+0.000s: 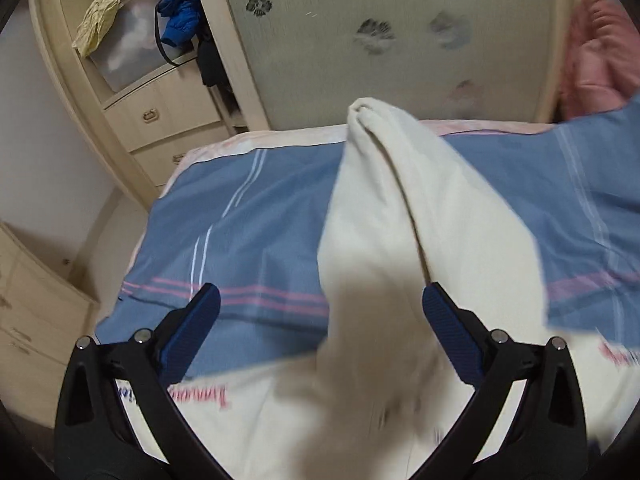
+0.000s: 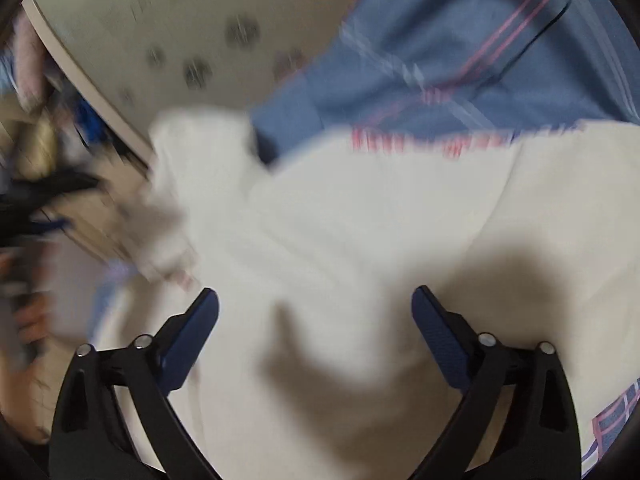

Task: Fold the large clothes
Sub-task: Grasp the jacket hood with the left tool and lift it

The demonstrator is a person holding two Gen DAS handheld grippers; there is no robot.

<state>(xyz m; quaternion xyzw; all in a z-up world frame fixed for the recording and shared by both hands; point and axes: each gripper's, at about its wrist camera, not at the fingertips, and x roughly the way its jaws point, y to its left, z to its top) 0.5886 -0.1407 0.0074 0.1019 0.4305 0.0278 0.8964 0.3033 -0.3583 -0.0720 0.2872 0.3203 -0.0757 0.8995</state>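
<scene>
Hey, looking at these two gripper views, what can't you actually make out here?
- Red lettering on the cream garment: left wrist view, motion-blurred and cut by a finger.
- Room left of the garment: right wrist view, smeared by motion.
- Garment's lower part: both views, hidden behind gripper bodies and frame edge.

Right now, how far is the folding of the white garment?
Early stage. Done: the white garment lies on the blue striped sheet, with one part bunched up in a loose ridge, not a flat fold. In hand: nothing; the left gripper and the right gripper are both open above the cloth. Left: grasp, flatten that part, make every fold.
</scene>
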